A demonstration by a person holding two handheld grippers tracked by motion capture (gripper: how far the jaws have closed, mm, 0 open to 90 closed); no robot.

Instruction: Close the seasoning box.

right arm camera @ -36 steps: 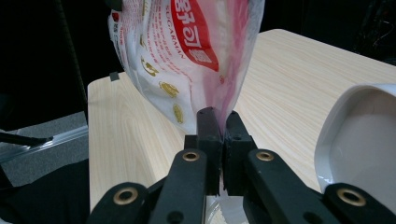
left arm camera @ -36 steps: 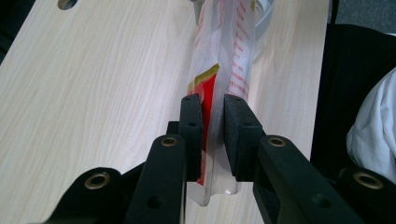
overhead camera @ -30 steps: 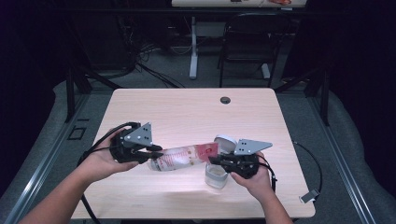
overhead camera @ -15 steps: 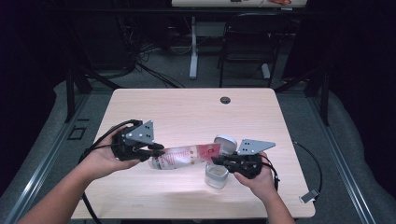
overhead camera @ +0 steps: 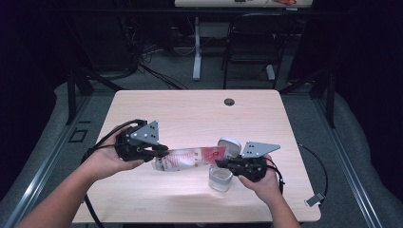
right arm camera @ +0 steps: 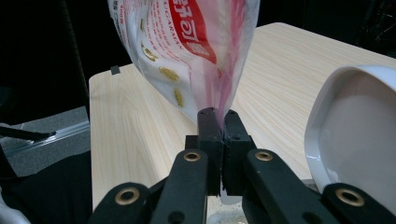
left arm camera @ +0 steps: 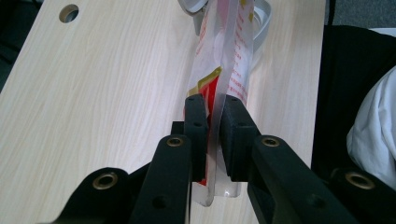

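Above the wooden table (overhead camera: pixel 157 109), a clear red-printed pouch (overhead camera: pixel 190 159) is stretched level between both hands, apparently to tear or tip it over the small cup (overhead camera: pixel 221 179). The left gripper (left arm camera: pixel 212 116) has just been closing and pinches one end; the right gripper (right arm camera: pixel 218 122) (white lid (right arm camera: pixel 355 135) just beside it) is clamped tight on the other.

This looks like a lab or recording studio rather than a home. A plain wooden tabletop (overhead camera: pixel 190 114) with a cable hole (overhead camera: pixel 229 101) stands on grey carpet (overhead camera: pixel 166 78), ringed by black curtains (overhead camera: pixel 38 47). Loose cables (overhead camera: pixel 142 61) run over the floor behind it, beside an empty black chair (overhead camera: pixel 249 47) and the white leg of a second desk (overhead camera: pixel 196 47). Metal rails (overhead camera: pixel 43 161) frame the floor on both sides.
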